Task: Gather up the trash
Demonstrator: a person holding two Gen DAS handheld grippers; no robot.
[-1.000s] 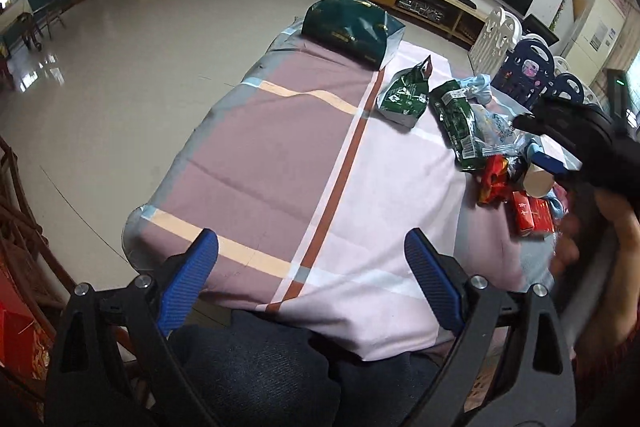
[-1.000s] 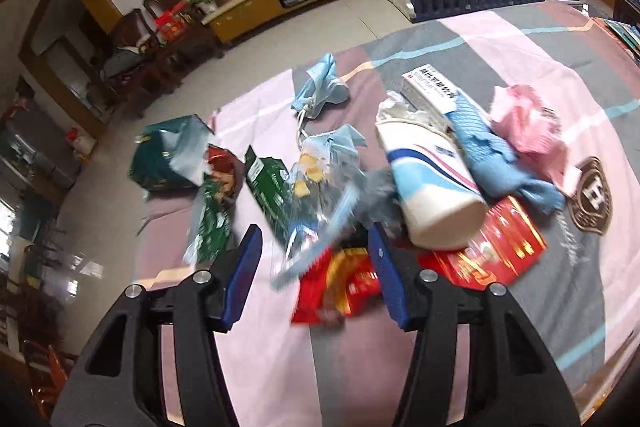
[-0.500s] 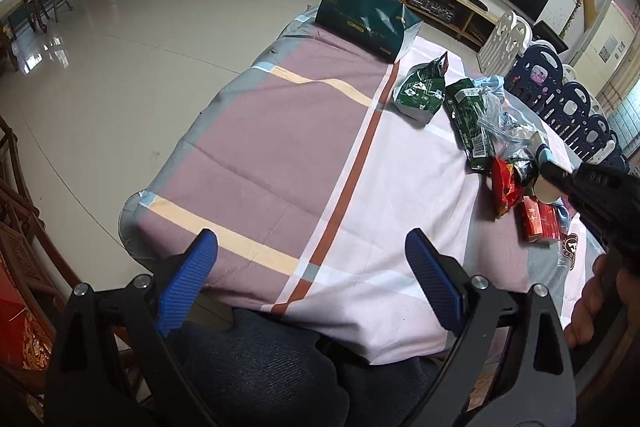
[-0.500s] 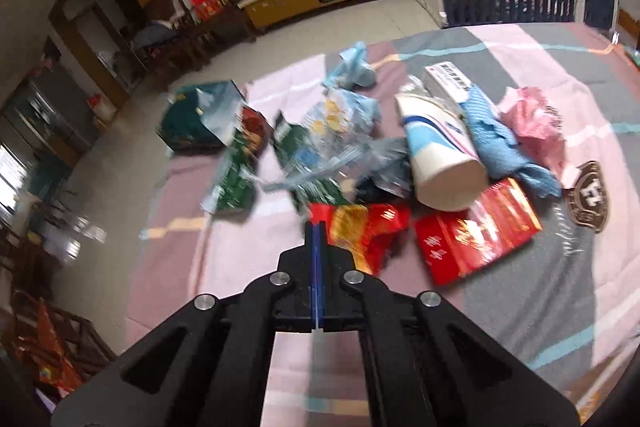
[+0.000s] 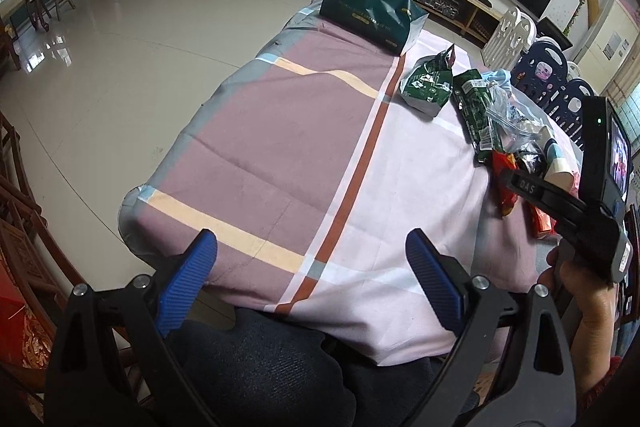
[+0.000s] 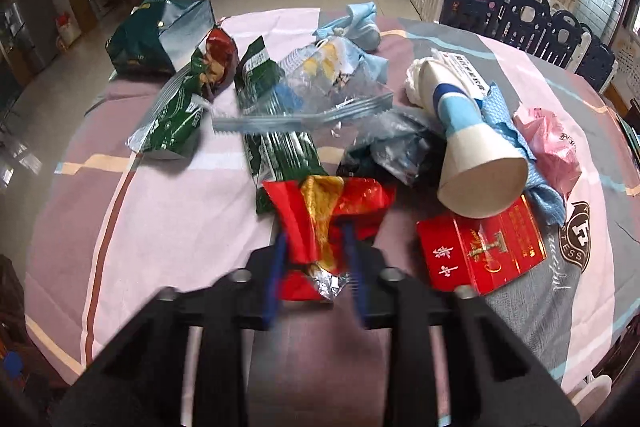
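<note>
A heap of trash lies on the checked tablecloth: green snack bags, a clear plastic bag, a paper cup, a red packet, a pink wad and a red-and-gold wrapper. My right gripper has its blue fingers partly apart on either side of the red-and-gold wrapper's near end; they are motion-blurred. In the left wrist view it hovers over the heap. My left gripper is open and empty over the table's near edge.
A dark green gift bag lies at the table's far end. White and navy playpen fencing stands behind the table to the right. Wooden chairs stand at the left. Tiled floor surrounds the table.
My right gripper closed fully half a second ago, and now its fingers stand partly apart around the red-and-gold wrapper, closer to the heap. My left gripper stayed open and drew back slightly.
</note>
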